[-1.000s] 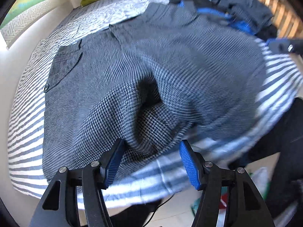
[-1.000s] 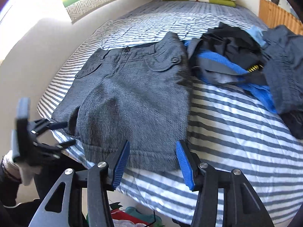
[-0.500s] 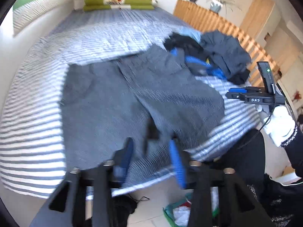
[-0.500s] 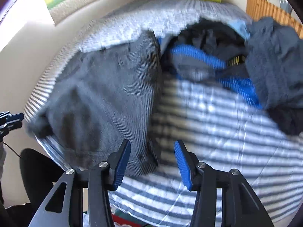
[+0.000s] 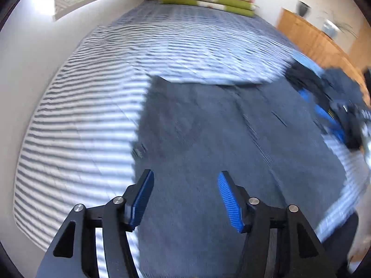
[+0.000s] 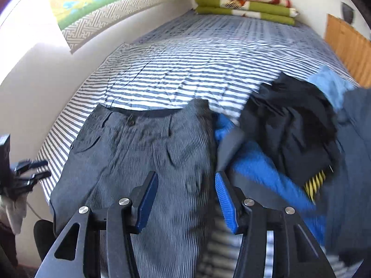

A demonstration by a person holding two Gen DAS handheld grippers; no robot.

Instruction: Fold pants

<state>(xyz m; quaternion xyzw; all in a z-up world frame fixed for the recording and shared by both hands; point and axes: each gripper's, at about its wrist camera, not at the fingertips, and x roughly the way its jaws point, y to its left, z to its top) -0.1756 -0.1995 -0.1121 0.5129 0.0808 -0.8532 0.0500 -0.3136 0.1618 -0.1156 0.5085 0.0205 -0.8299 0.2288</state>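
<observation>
The left tongs (image 5: 185, 199) are being held wide apart, with nothing gripped between the blue pads (image 5: 142, 200). Just beyond and beneath them, the grey pants (image 5: 208, 139) are being shown spread flat on the bed (image 5: 92, 106), though the left wrist view is blurred and fine detail cannot be made out. The pants are lying ahead of these tongs and stretching off to the right, while the striped sheet is being left bare to the left.

The right tongs (image 6: 186, 198) are likewise being held wide, with nothing clamped between them. In this view the pants (image 6: 143, 153) are lying directly under and ahead of the tongs, near the bed's (image 6: 185, 69) front edge, with the waistband at the far end and the legs running toward the camera. Whether the pads are touching the cloth cannot be told.

The left tongs (image 6: 27, 173) are being seen at the left edge of this view, beside the bed's edge. Just to the right of the pants, a pile of clothes (image 6: 289, 139) in black, blue and dark grey is being pressed against the pants' side. At the far end of the bed, folded blankets (image 6: 245, 4) are being kept stacked against the wall.
</observation>
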